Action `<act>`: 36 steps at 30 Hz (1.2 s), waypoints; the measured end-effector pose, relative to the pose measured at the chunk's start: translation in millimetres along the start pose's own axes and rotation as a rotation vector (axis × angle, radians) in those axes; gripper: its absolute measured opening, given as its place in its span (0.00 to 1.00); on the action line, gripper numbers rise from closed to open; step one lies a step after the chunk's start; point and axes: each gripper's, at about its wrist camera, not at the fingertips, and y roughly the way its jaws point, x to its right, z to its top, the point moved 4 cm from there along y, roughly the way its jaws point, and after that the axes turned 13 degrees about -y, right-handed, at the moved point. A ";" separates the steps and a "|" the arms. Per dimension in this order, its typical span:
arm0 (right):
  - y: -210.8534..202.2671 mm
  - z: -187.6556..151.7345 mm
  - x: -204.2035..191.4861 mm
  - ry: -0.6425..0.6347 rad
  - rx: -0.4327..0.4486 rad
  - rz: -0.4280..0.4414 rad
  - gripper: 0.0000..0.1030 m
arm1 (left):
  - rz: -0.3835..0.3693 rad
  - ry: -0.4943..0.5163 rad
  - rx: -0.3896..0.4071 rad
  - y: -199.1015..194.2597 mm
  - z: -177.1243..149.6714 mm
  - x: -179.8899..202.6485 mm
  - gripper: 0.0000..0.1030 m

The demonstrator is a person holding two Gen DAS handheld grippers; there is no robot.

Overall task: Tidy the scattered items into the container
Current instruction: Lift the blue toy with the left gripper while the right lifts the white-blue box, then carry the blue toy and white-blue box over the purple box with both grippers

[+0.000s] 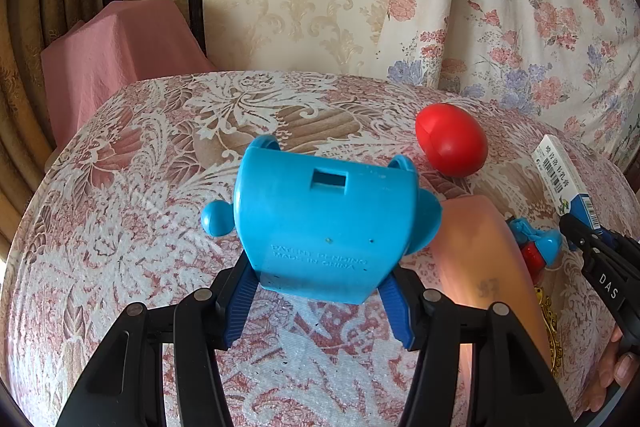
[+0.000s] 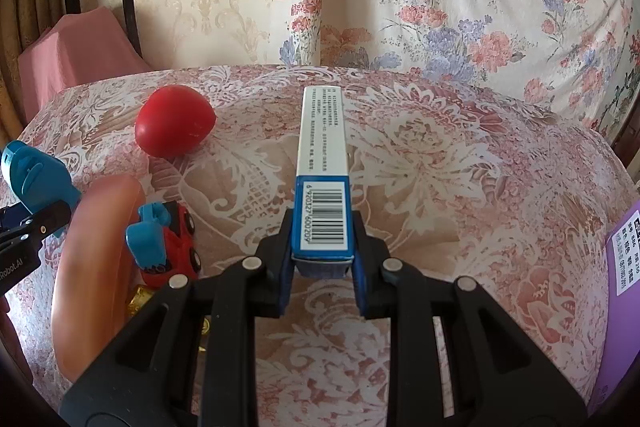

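Note:
My left gripper (image 1: 318, 291) is shut on a blue plastic toy body (image 1: 328, 223) with round knobs, held just above the patterned table (image 1: 120, 227). My right gripper (image 2: 322, 243) is shut on a long white and blue box (image 2: 322, 167) with a barcode, pointing away over the table. Between the two stands an orange container (image 1: 476, 247) (image 2: 92, 267). A red toy car (image 2: 180, 243) with a blue part rests against it; whether it is inside, I cannot tell. A red egg (image 1: 451, 141) (image 2: 174, 121) lies on the cloth beyond the container.
A gold trinket (image 2: 140, 299) sits by the car. At the right edge lies a purple package (image 2: 624, 287). A pink-draped object (image 1: 112, 59) stands behind the table on the left, with floral fabric (image 2: 480, 7) behind. A hand (image 1: 616, 375) holds the right gripper.

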 end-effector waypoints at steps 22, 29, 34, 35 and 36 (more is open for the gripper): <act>-0.4 -0.1 -1.1 -0.004 0.001 0.002 0.26 | 0.008 -0.002 0.012 -1.3 0.0 -0.2 0.55; -14.2 -7.7 2.3 0.041 0.005 0.046 0.26 | 0.018 0.018 0.042 -15.8 -1.3 3.1 0.55; -47.0 -12.0 6.5 0.046 0.034 0.064 0.26 | -0.013 0.022 0.053 -45.3 -5.3 12.1 0.55; -54.0 -12.9 8.5 0.048 0.039 0.066 0.26 | -0.023 0.023 0.052 -51.0 -6.8 14.8 0.55; -61.1 -14.1 10.3 0.046 0.043 0.065 0.26 | -0.035 0.029 0.054 -57.5 -8.6 20.6 0.55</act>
